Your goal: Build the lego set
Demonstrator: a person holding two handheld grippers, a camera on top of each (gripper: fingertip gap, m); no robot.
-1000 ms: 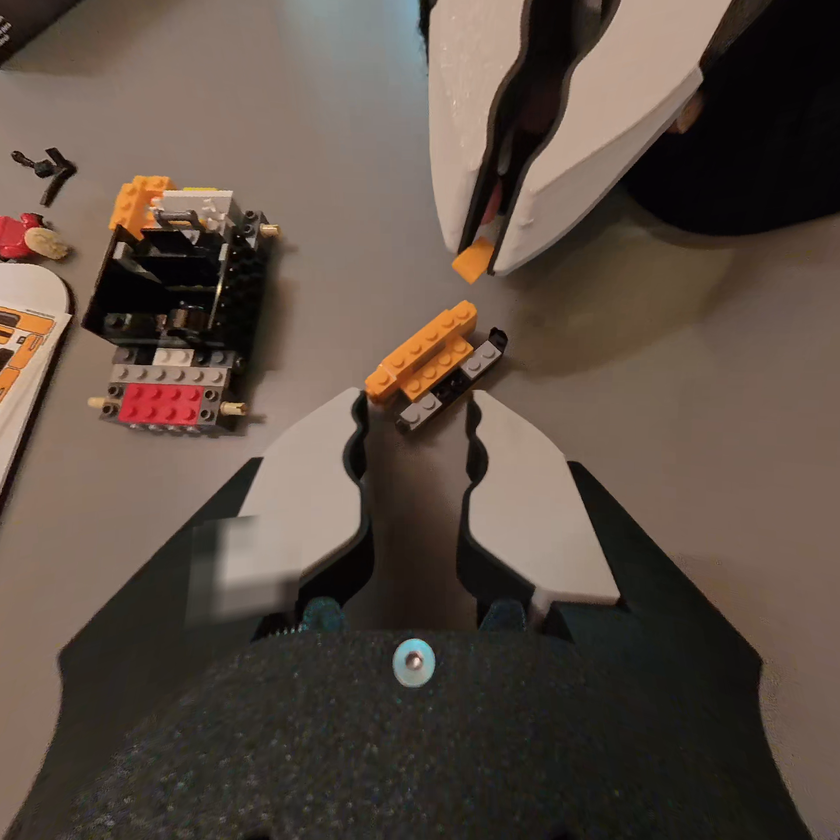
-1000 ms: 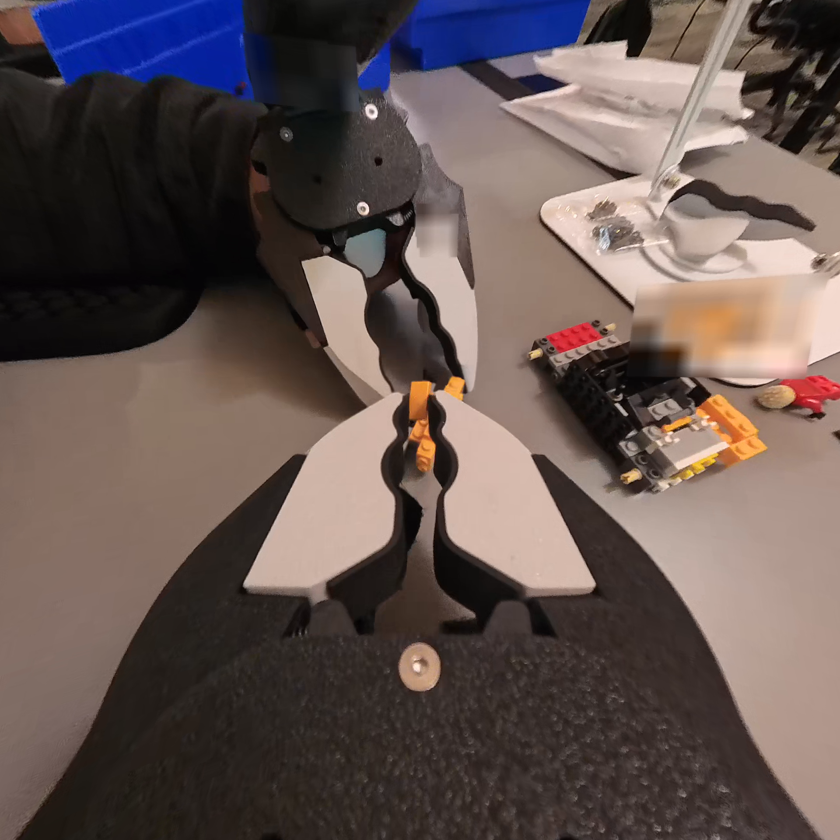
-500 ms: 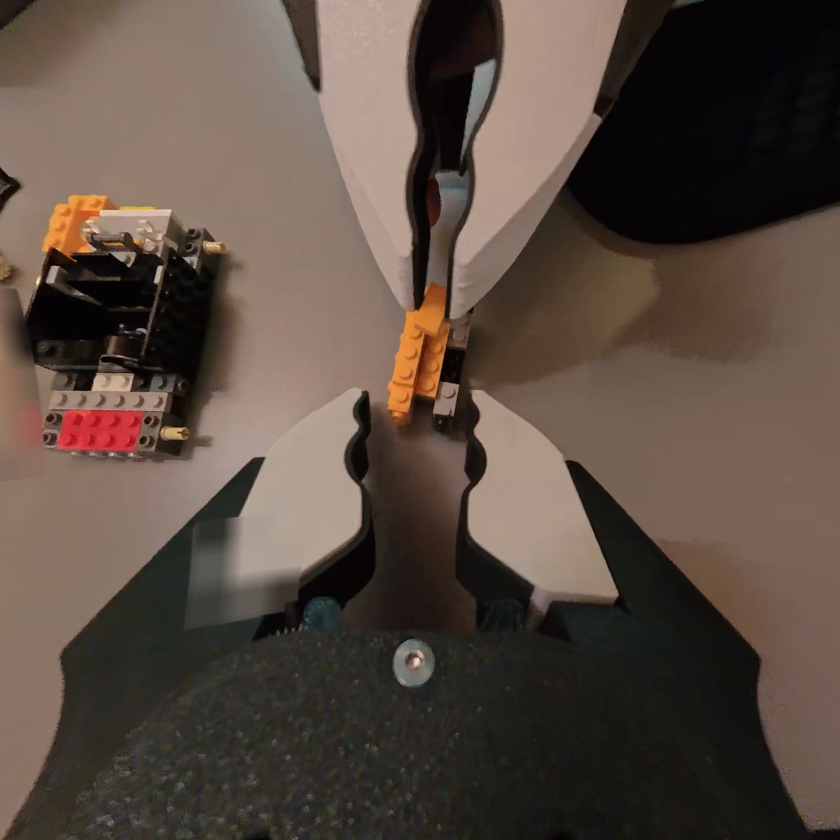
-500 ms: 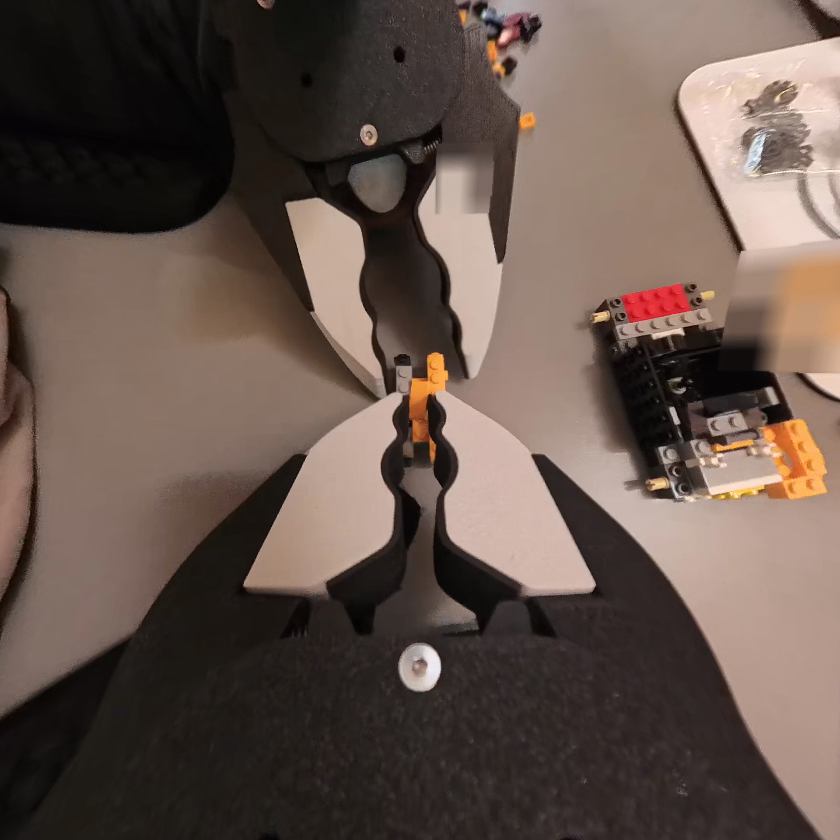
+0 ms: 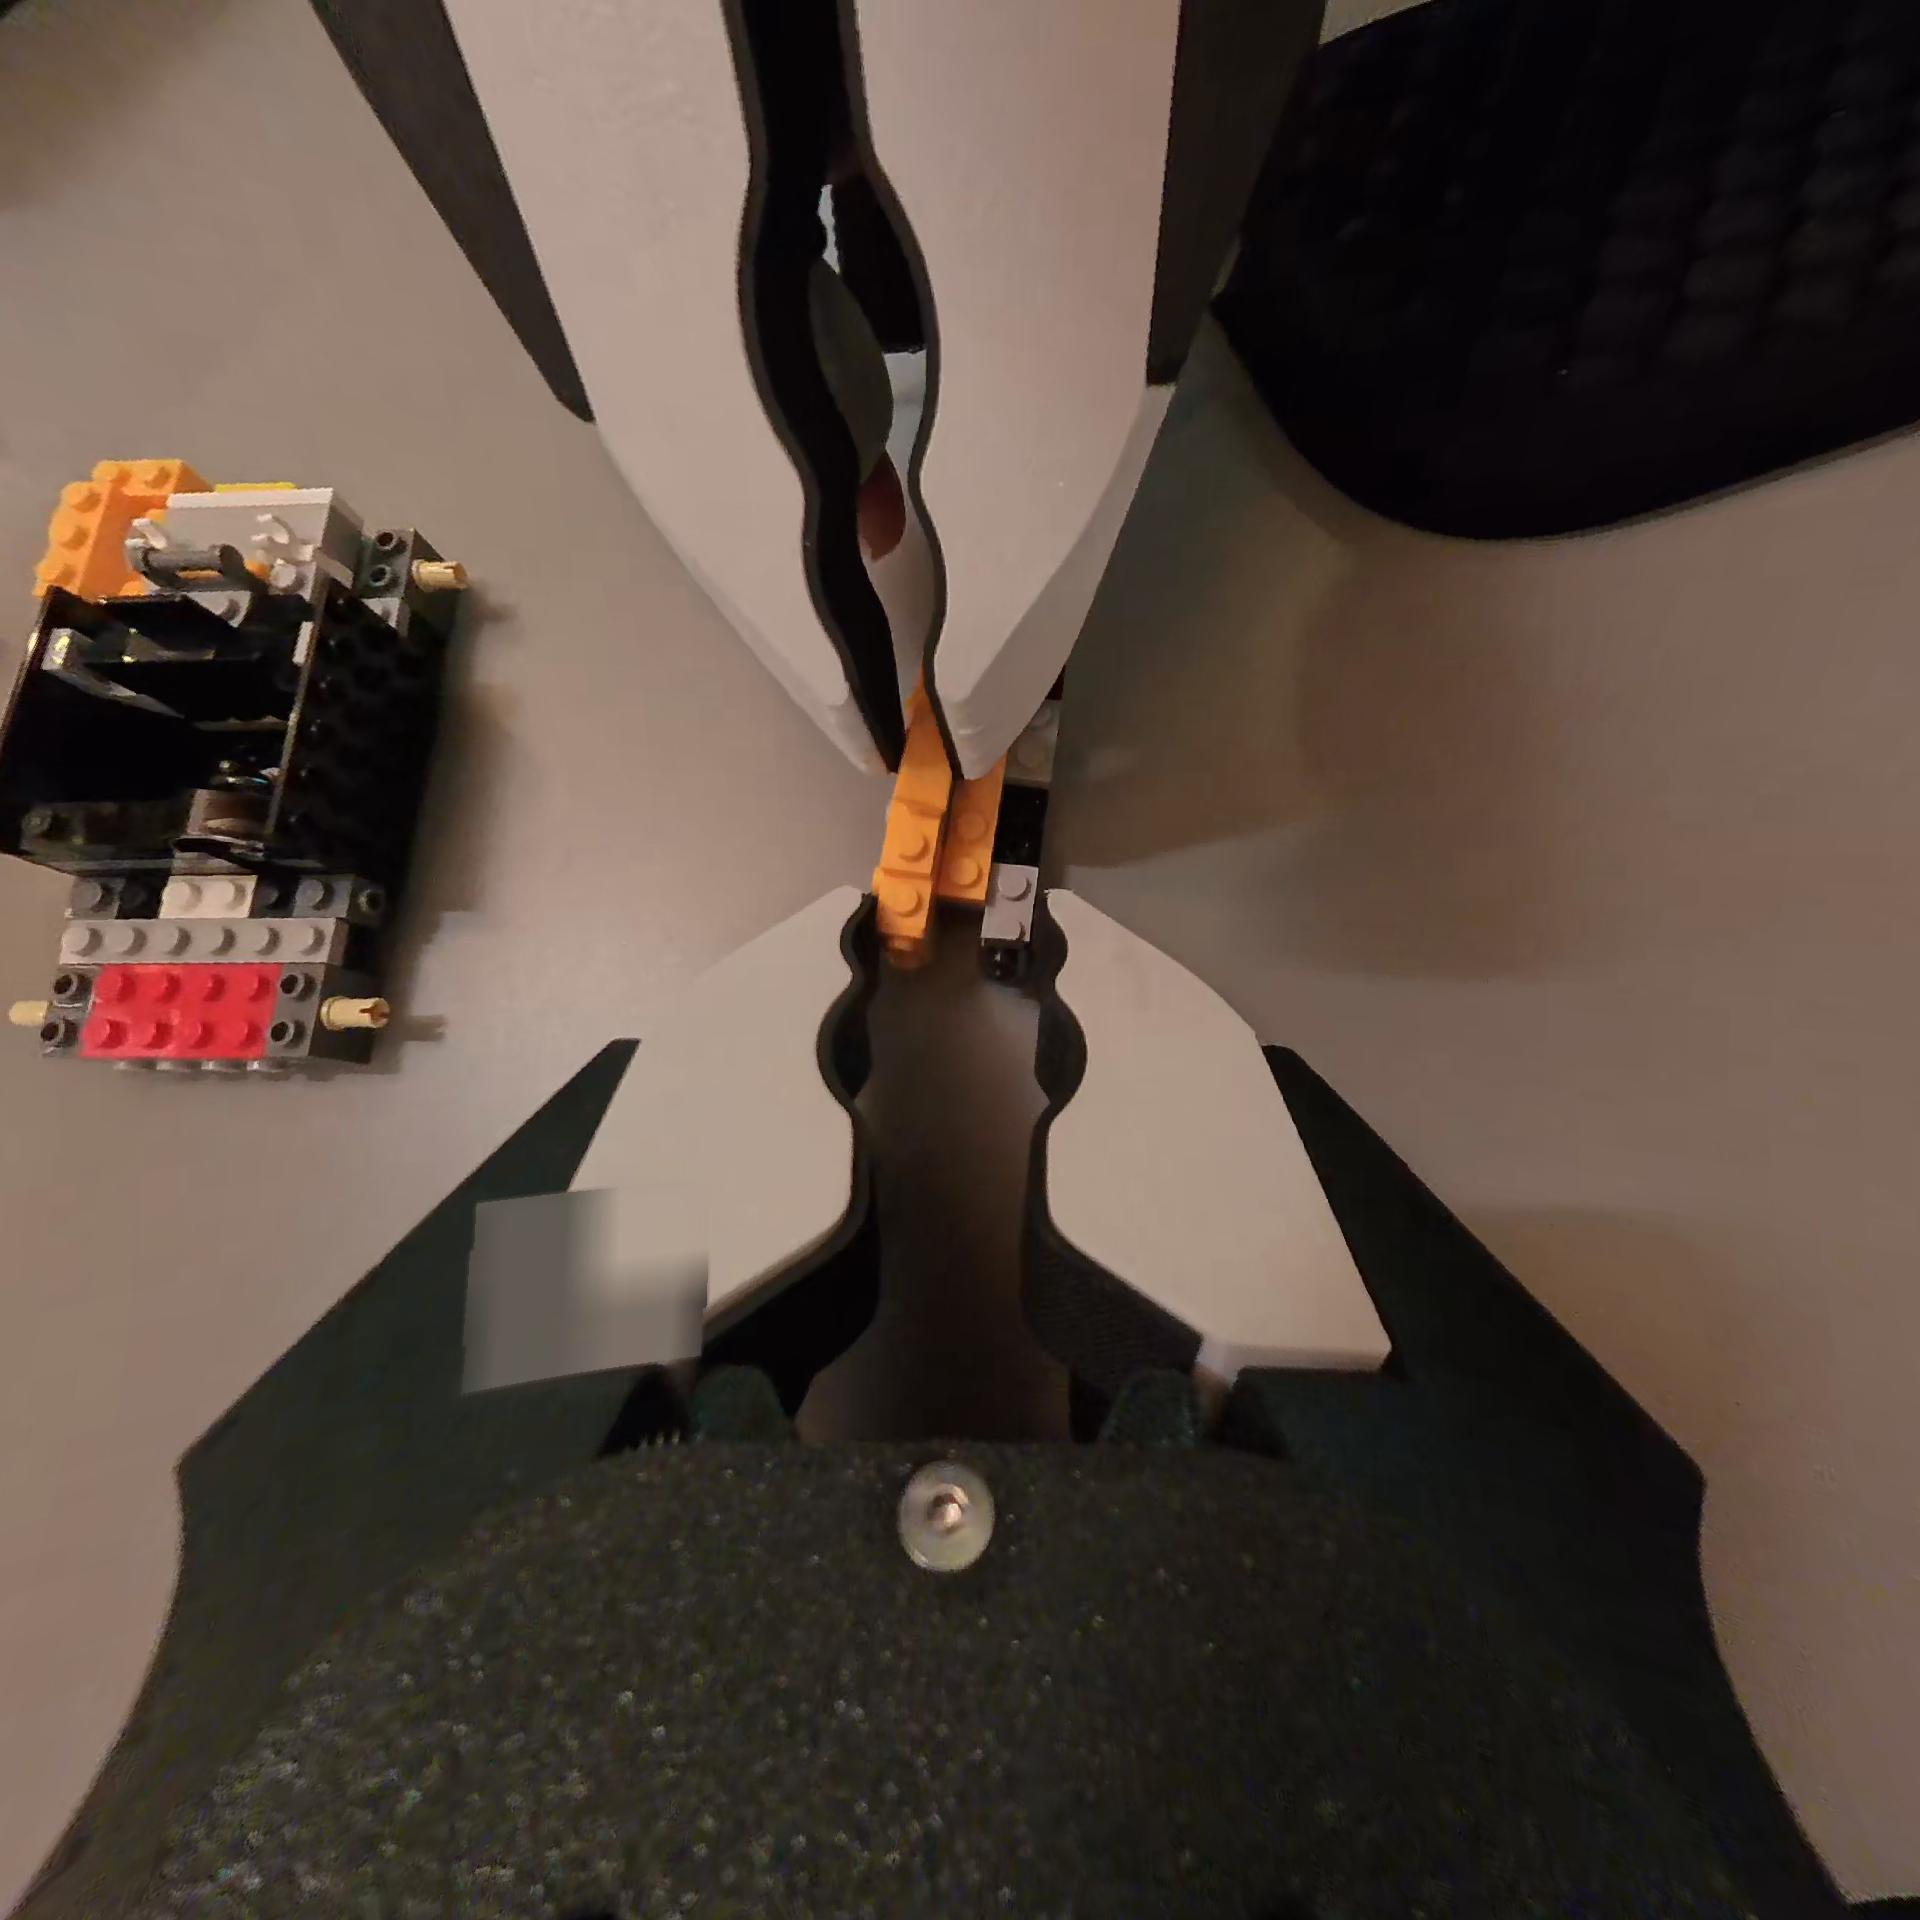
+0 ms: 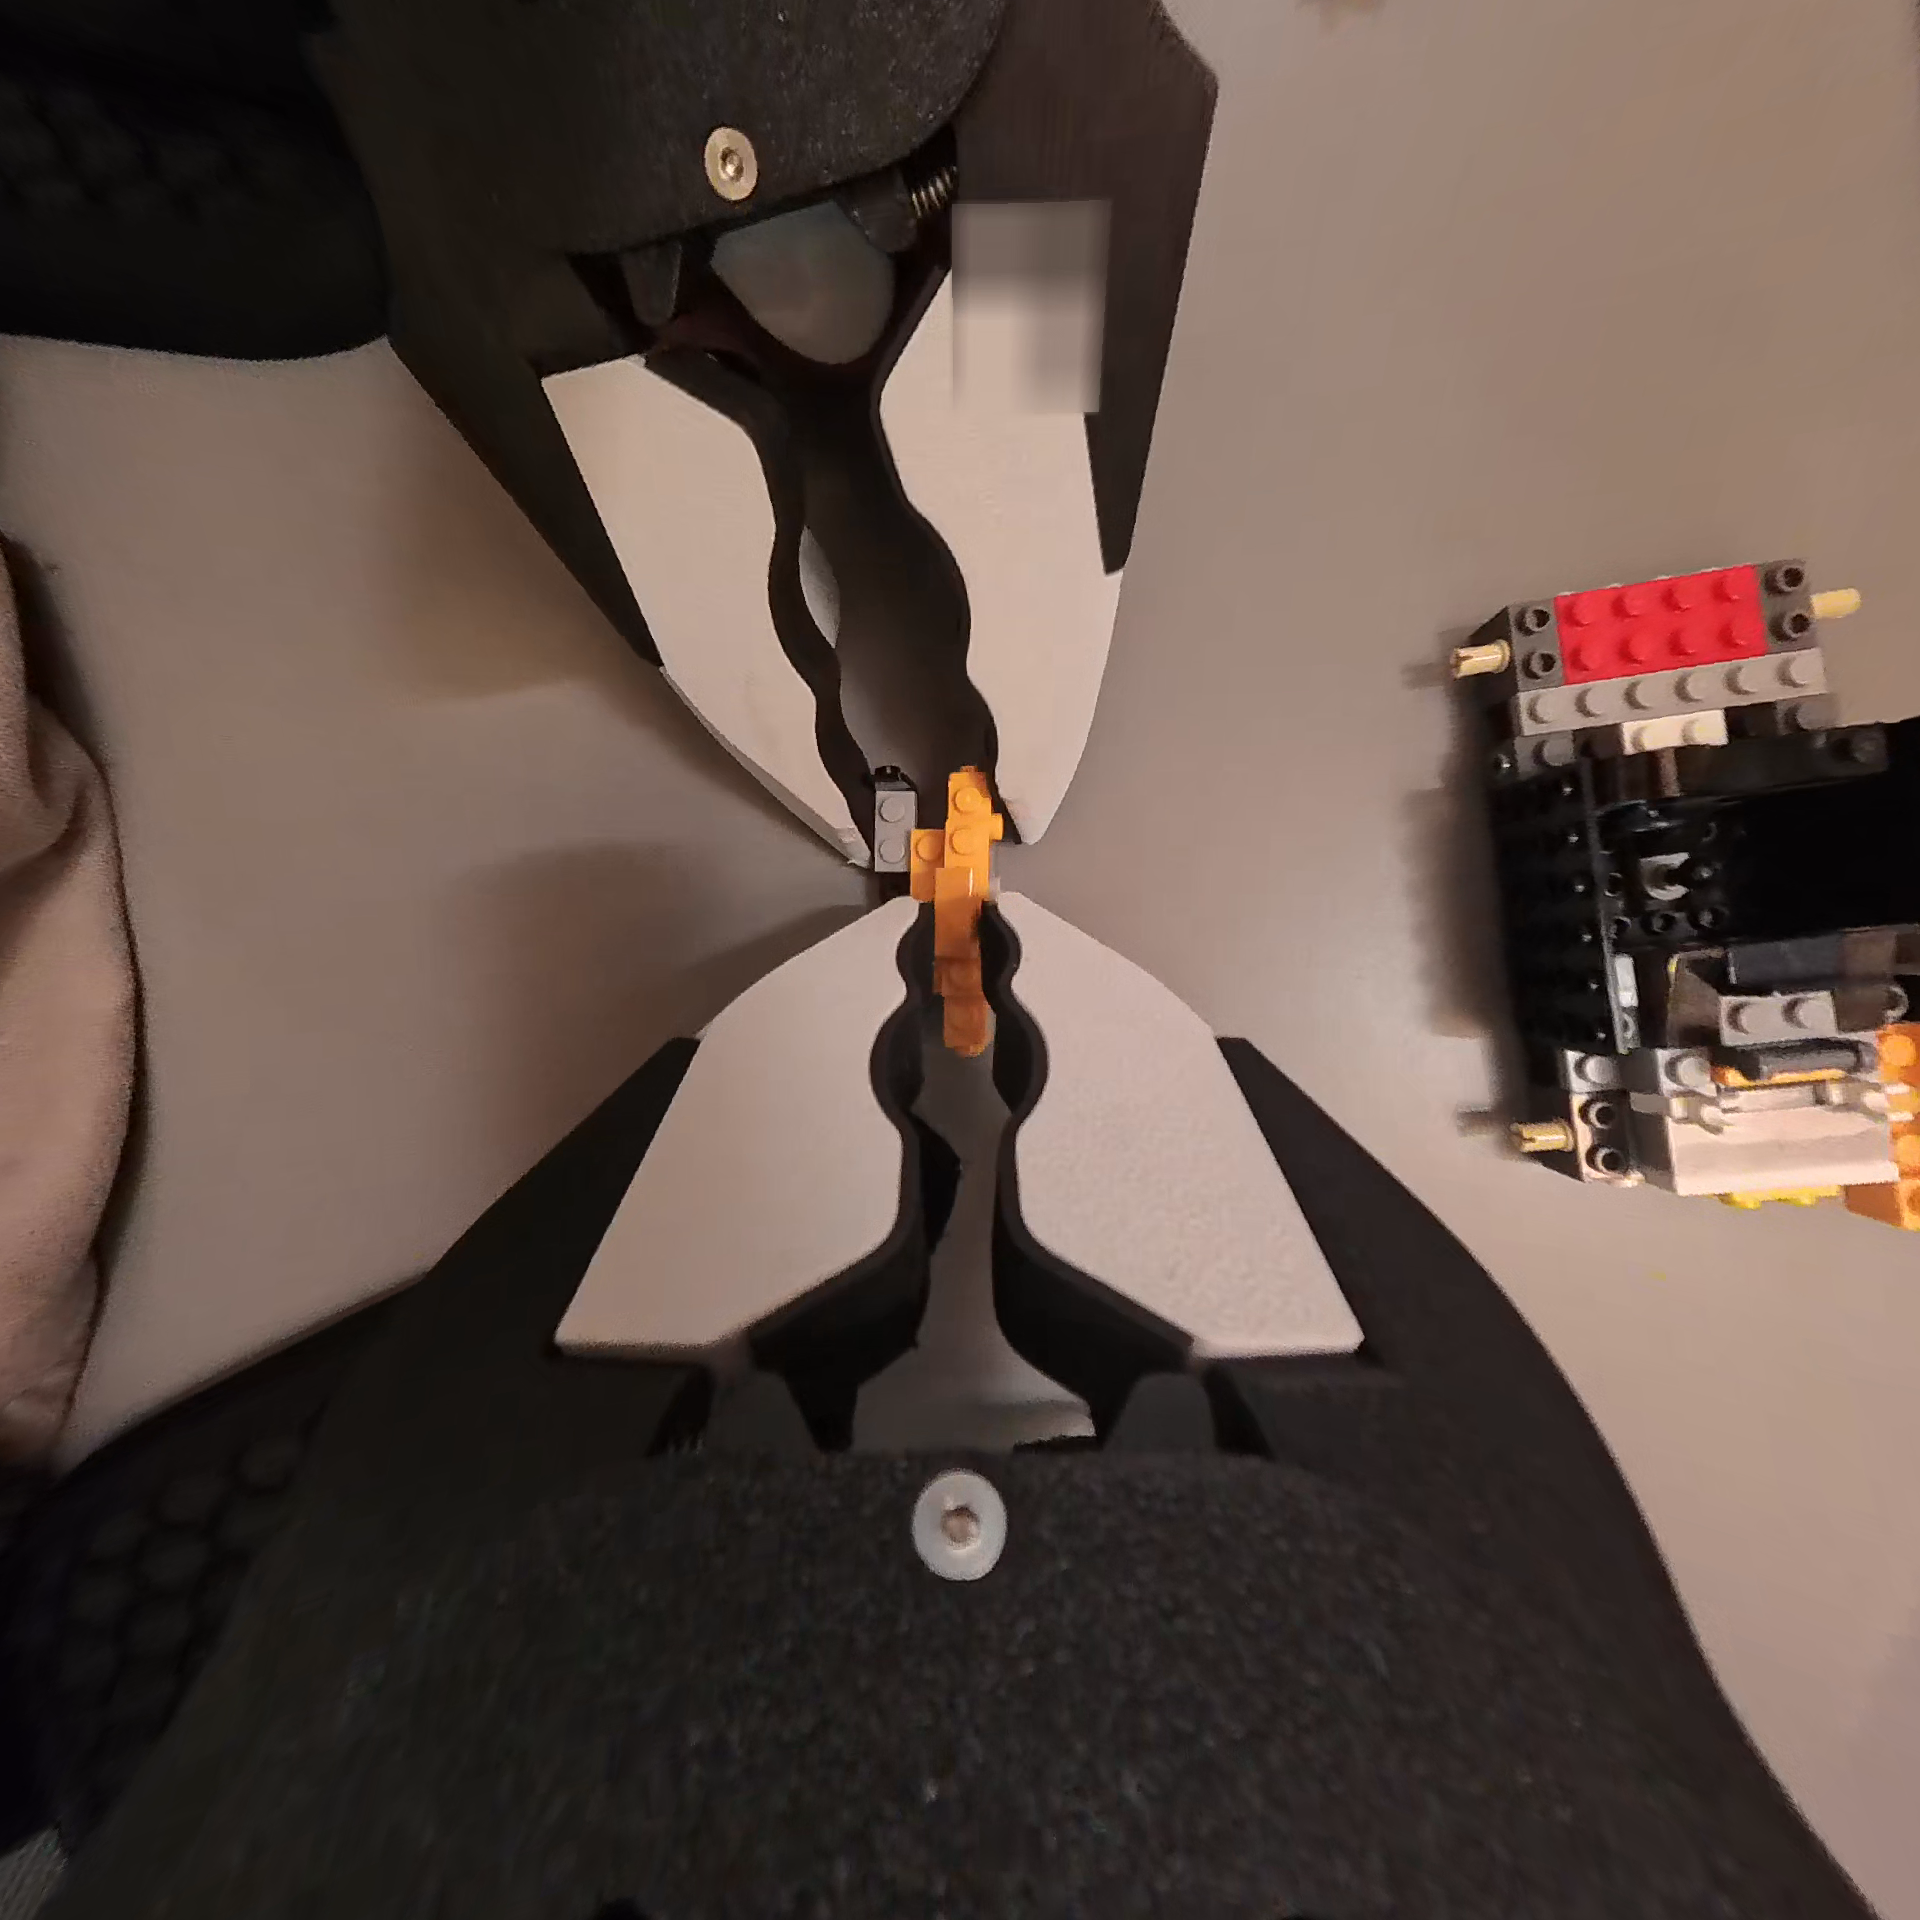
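While the two claws meet tip to tip over the grey table (image 5: 1455, 935), the right claw (image 6: 951, 914) is pressed nearly together, pinching a thin orange piece (image 6: 958, 977) that reaches onto the small orange, grey and black brick assembly (image 5: 951, 842) lying on the table between them. The left claw (image 5: 951, 914) is spread partway, its fingertips (image 5: 800, 935) flanking the near end of that assembly, touching or just beside it; I cannot tell which. The larger black lego build (image 5: 208, 748), with a red plate and orange corner, sits well apart on the table.
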